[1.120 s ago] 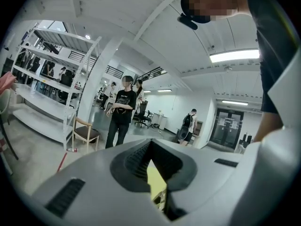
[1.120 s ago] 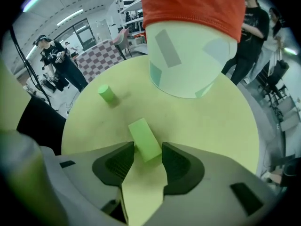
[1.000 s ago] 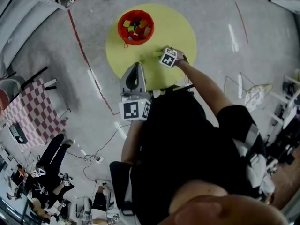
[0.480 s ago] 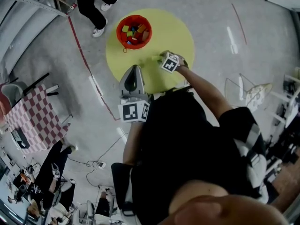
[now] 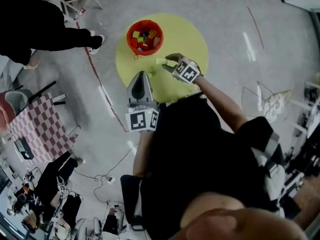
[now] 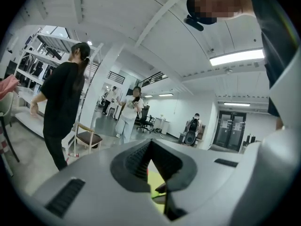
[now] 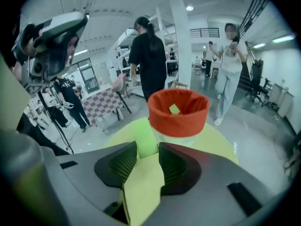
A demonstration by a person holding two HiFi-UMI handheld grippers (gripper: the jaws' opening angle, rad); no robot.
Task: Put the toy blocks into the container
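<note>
Right gripper (image 7: 147, 150), shifted, clamps green block (image 7: 144, 136) before block-filled red bucket (image 7: 178, 122); left gripper (image 6: 149, 166) closed.

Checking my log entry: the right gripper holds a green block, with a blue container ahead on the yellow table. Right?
No: the container is red, not blue, as the right gripper view shows. The right gripper does hold a green block, and the container stands ahead on the yellow table.
</note>
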